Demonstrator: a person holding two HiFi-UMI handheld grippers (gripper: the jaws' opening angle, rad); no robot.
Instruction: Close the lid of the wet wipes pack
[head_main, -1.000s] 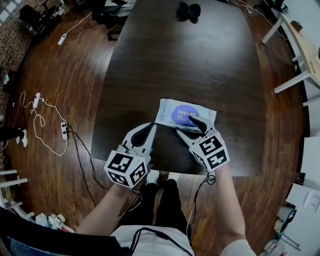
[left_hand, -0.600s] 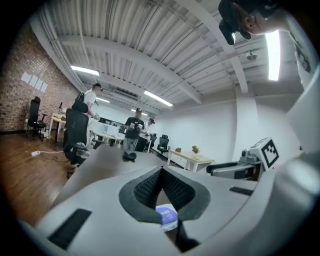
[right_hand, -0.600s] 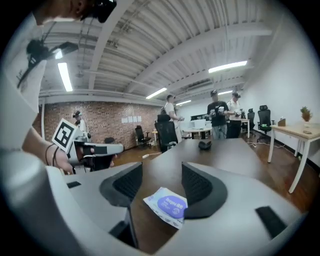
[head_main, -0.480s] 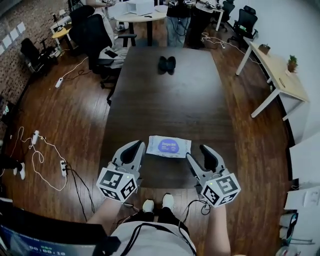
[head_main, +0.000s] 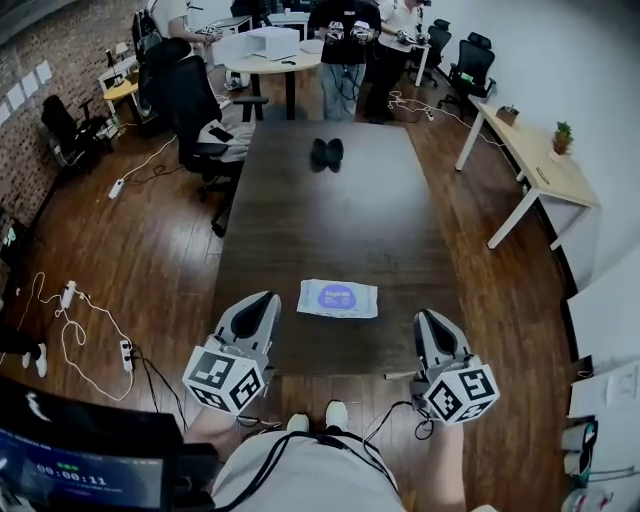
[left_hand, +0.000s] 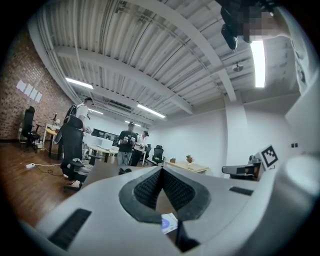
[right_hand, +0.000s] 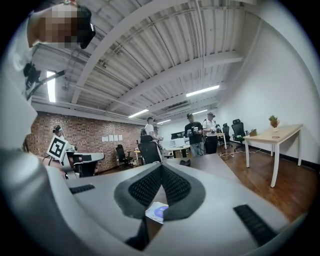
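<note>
wet wipes pack (head_main: 338, 298): flat on table (head_main: 330, 200) near its front edge, lid looks down | left gripper (head_main: 266, 298): jaws pressed together, empty | right gripper (head_main: 429, 317): jaws just closed on nothing | risk: both grippers clear of pack, so a half-latched lid could spring open

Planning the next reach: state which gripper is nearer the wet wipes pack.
Left, seemingly: left gripper beside the wet wipes pack, at its left; right gripper farther off its right.
</note>
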